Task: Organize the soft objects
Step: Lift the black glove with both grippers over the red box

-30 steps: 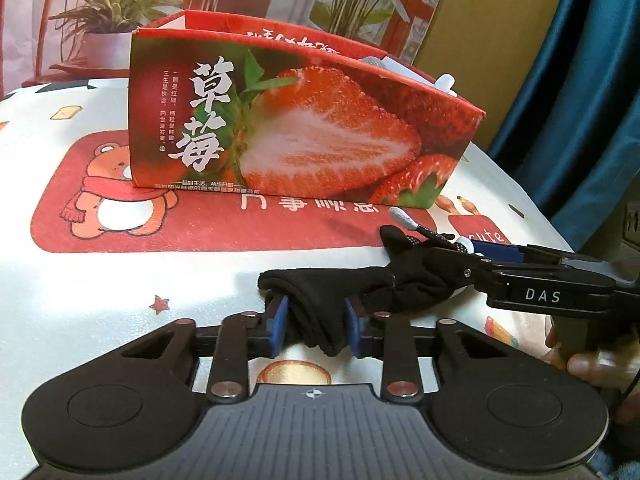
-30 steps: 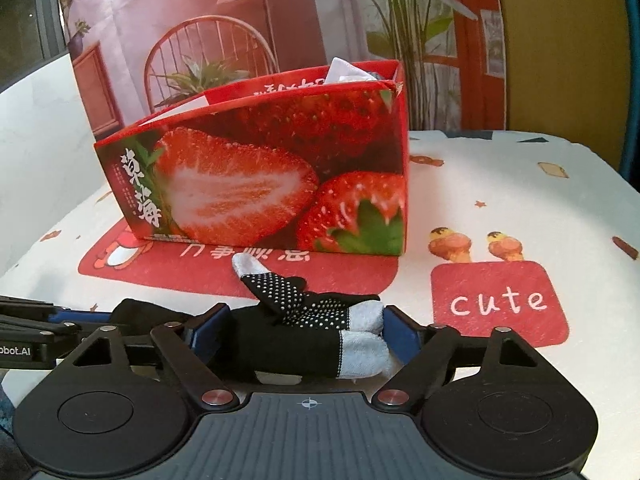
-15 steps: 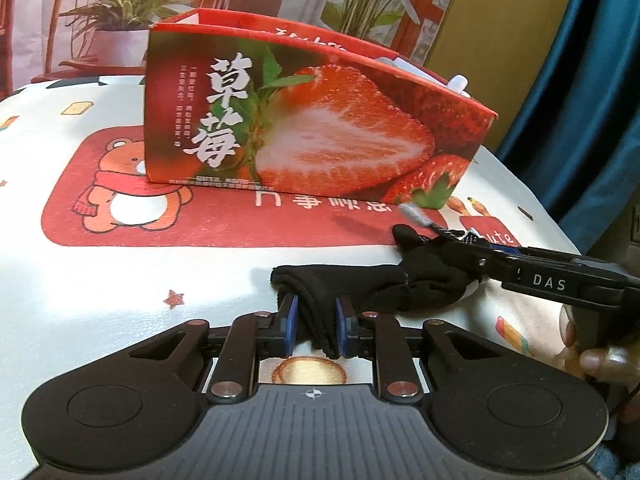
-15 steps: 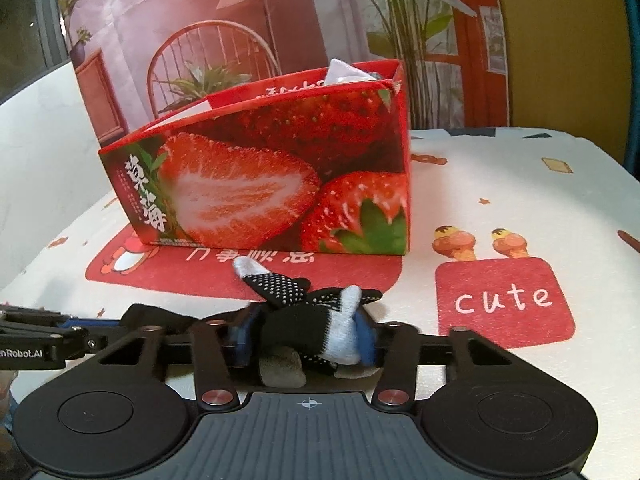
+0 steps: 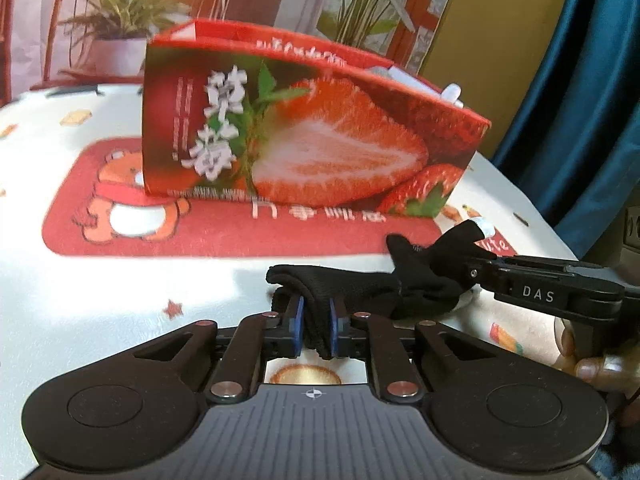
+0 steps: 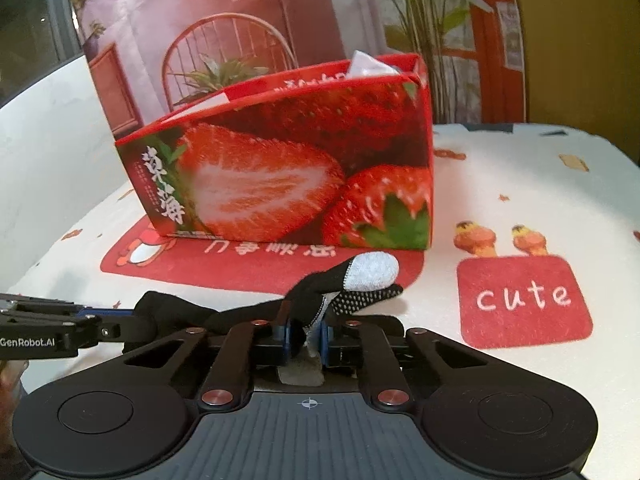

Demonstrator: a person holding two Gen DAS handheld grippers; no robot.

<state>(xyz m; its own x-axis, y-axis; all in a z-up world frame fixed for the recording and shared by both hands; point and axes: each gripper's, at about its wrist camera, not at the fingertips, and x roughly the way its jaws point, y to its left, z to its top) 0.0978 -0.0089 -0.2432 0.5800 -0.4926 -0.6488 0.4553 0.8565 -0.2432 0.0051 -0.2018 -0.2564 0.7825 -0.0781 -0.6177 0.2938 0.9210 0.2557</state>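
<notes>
A black glove (image 5: 360,284) with grey fingertips and white grip dots lies stretched on the tablecloth in front of the strawberry box (image 5: 320,140). My left gripper (image 5: 314,320) is shut on the glove's black cuff end. My right gripper (image 6: 306,334) is shut on the finger end of the glove (image 6: 316,300), and a grey-tipped finger (image 6: 372,270) sticks up past the pads. In the left wrist view the right gripper (image 5: 476,266) comes in from the right. In the right wrist view the left gripper (image 6: 120,326) comes in from the left.
The open strawberry box (image 6: 280,176) stands just behind the glove with white items (image 6: 368,66) poking above its rim. A red "cute" patch (image 6: 524,300) marks the cloth to the right. A blue curtain (image 5: 580,100) hangs beyond the table's right edge. A person's fingers (image 5: 596,368) hold the right gripper.
Both grippers have closed onto the glove, the right one from wide open. The glove's finger end has bunched up between the right pads and its grey tip now points upward.
</notes>
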